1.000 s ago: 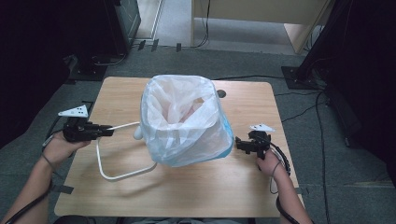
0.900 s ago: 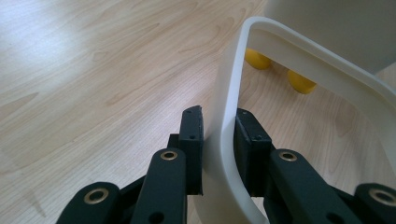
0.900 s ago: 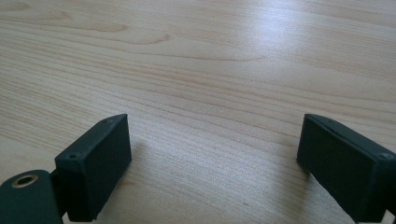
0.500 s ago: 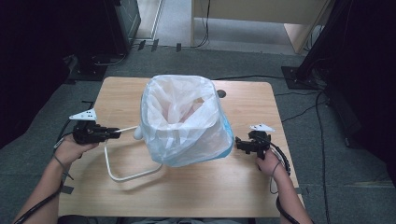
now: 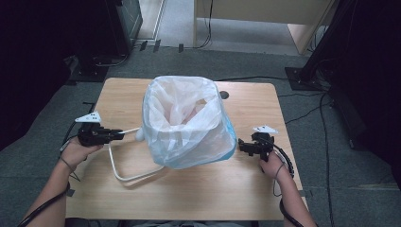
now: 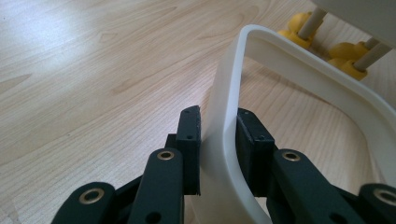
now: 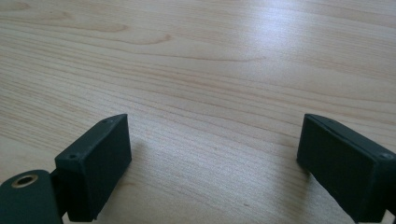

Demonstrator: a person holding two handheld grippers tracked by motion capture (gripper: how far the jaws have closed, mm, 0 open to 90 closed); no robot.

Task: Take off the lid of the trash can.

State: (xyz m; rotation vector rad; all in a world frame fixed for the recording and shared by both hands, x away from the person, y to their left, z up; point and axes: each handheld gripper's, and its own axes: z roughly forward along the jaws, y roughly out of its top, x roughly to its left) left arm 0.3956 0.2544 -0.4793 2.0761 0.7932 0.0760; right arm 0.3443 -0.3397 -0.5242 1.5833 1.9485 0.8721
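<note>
the left gripper (image 5: 118, 135) was clamped on the cream-white bent plastic band (image 6: 224, 135), a u-shaped loop that lay flat on the light wooden table (image 5: 236, 189) and ran under the near left side of the bin; in the left gripper view both black pads pressed the band's flat faces close to its curve. the pale blue plastic waste bin lined with a translucent white bag (image 5: 187, 123) stood at the table's centre, the bag draped loosely over its rim. the right gripper (image 5: 240, 145) rested low over bare table just right of the bin, its jaws wide apart and holding nothing. the band was probably the bin's bag-retaining ring or handle, though where it met the bin could not be resolved in the high view. small yellow knobs on pale pegs (image 6: 348, 63) were visible beyond the band's curve. risk one: the pads gripped a thin, smooth strip near its bend, so a twisting pull could let it slip out or flex. risk two: the bin was light and unsupported, so dragging the band sideways could tip or slide it, as the right gripper was not bracing it. risk three: the loose bag could be dislodged from the rim by any snag.
</note>
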